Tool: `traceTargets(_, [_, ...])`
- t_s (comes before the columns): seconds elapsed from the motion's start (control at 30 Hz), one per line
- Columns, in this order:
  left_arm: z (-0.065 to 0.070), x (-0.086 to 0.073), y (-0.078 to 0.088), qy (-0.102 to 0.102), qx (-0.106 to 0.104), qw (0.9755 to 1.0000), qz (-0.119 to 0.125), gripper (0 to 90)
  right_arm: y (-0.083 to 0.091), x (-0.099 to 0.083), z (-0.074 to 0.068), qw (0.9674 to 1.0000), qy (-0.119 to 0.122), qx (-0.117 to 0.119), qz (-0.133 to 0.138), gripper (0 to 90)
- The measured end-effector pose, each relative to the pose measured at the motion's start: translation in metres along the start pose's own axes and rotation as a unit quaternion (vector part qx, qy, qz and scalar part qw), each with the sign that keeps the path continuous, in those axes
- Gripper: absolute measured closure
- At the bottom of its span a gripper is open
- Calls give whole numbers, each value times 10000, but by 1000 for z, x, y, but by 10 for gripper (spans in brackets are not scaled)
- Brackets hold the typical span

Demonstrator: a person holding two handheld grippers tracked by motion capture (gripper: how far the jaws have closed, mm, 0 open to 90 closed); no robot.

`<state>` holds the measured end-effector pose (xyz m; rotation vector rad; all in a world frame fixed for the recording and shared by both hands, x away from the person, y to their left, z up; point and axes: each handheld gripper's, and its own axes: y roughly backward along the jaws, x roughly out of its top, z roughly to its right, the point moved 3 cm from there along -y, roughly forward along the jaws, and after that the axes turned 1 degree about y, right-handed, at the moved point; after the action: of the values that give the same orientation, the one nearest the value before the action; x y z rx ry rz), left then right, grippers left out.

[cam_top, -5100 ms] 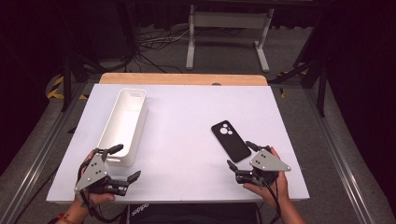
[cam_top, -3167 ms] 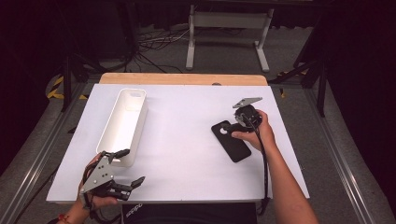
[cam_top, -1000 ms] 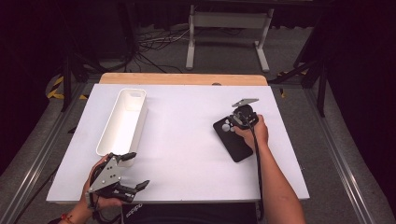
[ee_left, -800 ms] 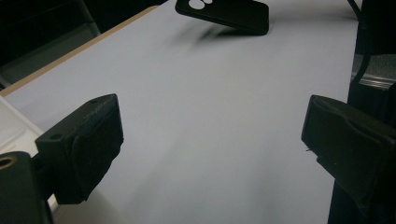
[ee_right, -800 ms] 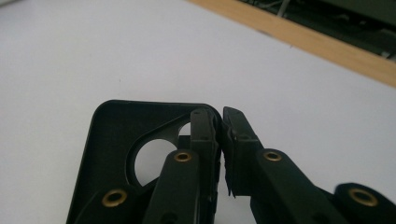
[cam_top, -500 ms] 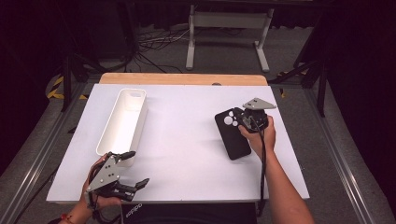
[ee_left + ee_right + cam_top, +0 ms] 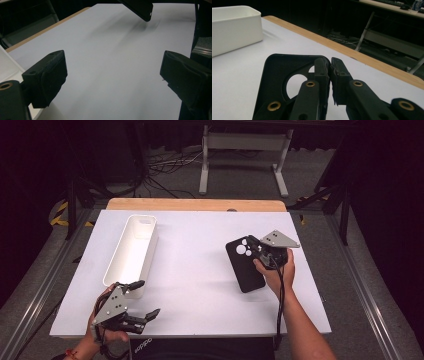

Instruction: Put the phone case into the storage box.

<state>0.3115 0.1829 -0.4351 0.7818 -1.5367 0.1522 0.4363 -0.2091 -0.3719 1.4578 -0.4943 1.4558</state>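
Observation:
A black phone case (image 7: 245, 270) with round camera cut-outs hangs tilted over the right half of the white table (image 7: 200, 270), its near end low by the table. My right gripper (image 7: 253, 246) is shut on the case's far edge beside the cut-outs. The right gripper view shows both fingertips (image 7: 330, 62) pinching the rim of the case (image 7: 277, 72). At the front left, my left gripper (image 7: 146, 298) rests open and holds nothing. The left gripper view has its jaws wide apart (image 7: 112, 72) and the case (image 7: 140, 7) lifted far off.
A long white bin (image 7: 131, 250) lies at the left of the table, just beyond the left gripper; the same bin (image 7: 234, 27) stands off to the case's left. A wooden strip (image 7: 195, 204) runs along the far edge. A metal stand (image 7: 240, 155) and cables lie beyond.
My right gripper has moved right and upward with the case, raising its far end off the table. The left gripper has stayed where it was.

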Motion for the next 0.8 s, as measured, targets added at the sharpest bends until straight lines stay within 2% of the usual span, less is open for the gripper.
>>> traceTargets(0.13, [1,4,0,-74,71,9999,3,86,6,5,-9,9999,60,49,151,845])
traceTargets(0.23, [1,8,-1,-44,105,9999,34,97,7,7,-12,9998,65,92,179,845])
traceTargets(0.3, [1,14,-2,-48,212,9997,61,108,8,8,-16,9996,79,131,220,845])
traceTargets(0.4, [3,23,-5,80,203,9996,204,128,11,11,-21,9994,73,174,291,845])
traceTargets(0.47, [4,27,-6,57,201,9995,245,141,14,12,-25,9992,86,187,340,845])
traceTargets(0.57, [9,39,-13,64,212,9993,298,153,16,14,-28,9990,75,196,406,845])
traceTargets(0.63, [11,45,-18,-9,250,9993,285,160,18,15,-30,9987,69,205,454,845])
traceTargets(0.67, [12,49,-21,53,229,9992,323,166,18,15,-31,9987,80,210,465,845])
traceTargets(0.8, [16,62,-36,-79,128,9992,369,166,19,16,-36,9983,141,252,501,845])
